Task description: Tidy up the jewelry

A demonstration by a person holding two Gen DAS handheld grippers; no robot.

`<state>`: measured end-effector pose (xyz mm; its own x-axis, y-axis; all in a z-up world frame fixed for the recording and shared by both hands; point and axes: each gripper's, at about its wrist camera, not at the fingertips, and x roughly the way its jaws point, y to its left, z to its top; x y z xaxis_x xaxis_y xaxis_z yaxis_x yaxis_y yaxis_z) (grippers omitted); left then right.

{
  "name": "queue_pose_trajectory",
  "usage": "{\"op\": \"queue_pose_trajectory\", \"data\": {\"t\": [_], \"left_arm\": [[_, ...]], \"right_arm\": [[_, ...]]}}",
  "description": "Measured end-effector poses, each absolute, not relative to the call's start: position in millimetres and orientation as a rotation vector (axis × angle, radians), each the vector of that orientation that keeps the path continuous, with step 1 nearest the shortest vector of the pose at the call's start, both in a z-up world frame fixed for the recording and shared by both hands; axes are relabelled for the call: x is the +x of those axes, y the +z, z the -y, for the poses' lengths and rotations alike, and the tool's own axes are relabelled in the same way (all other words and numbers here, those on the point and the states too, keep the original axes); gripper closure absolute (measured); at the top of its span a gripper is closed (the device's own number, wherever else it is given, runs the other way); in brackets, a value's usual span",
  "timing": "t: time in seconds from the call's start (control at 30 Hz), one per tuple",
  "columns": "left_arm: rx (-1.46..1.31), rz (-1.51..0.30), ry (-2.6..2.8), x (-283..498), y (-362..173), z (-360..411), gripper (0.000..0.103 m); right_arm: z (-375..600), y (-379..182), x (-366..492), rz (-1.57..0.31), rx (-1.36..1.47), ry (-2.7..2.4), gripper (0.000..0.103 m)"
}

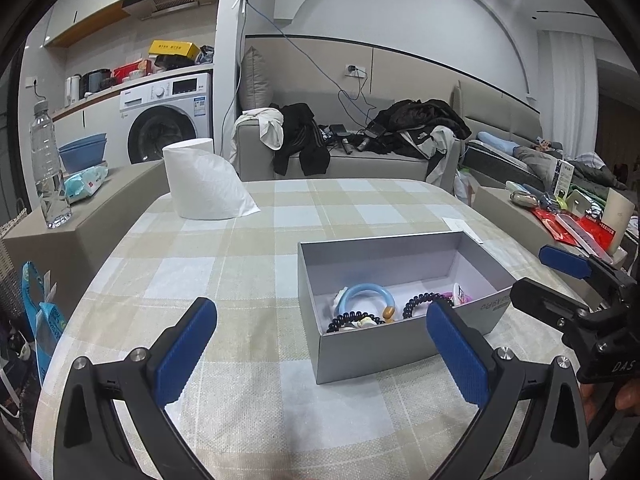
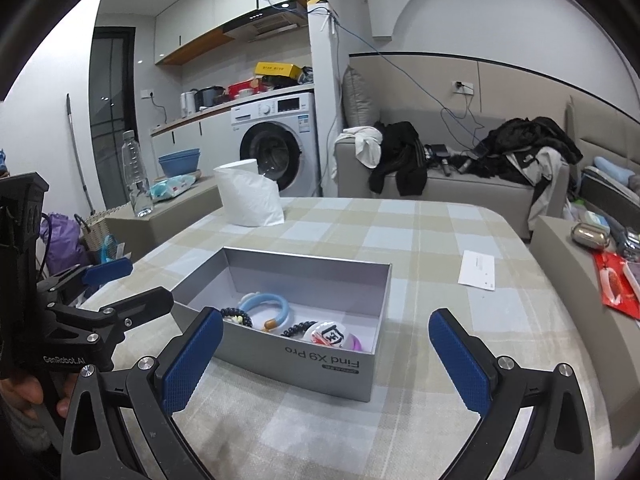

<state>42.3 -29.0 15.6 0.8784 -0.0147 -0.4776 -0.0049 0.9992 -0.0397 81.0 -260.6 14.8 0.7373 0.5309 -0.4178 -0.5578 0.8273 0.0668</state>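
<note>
The right claw [image 2: 326, 354] hangs wide apart and empty over the checked surface [image 2: 420, 240], just short of a grey box [image 2: 320, 364] printed "Find X9 Pro". Inside lie a light blue ring [image 2: 280, 304], dark bead bracelets [image 2: 236, 315] and a white badge [image 2: 328, 334]. The left claw [image 2: 138, 284] reaches in beside the box. A toilet roll [image 2: 248, 196] stands farther back.

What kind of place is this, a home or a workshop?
Most likely a small apartment: a washing machine under a counter, a sofa piled with clothes, and a table with a checked cloth.
</note>
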Motion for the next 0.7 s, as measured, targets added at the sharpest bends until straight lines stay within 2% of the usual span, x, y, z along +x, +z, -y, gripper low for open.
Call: {"op": "queue_pose_trajectory", "data": {"t": [0.7], "left_arm": [[-0.068,-0.492,0.002,41.6,15.4,24.7,0.001]], "right_arm": [[269.5,15.8,72.2,-0.37,-0.041,0.576,0.0]]}}
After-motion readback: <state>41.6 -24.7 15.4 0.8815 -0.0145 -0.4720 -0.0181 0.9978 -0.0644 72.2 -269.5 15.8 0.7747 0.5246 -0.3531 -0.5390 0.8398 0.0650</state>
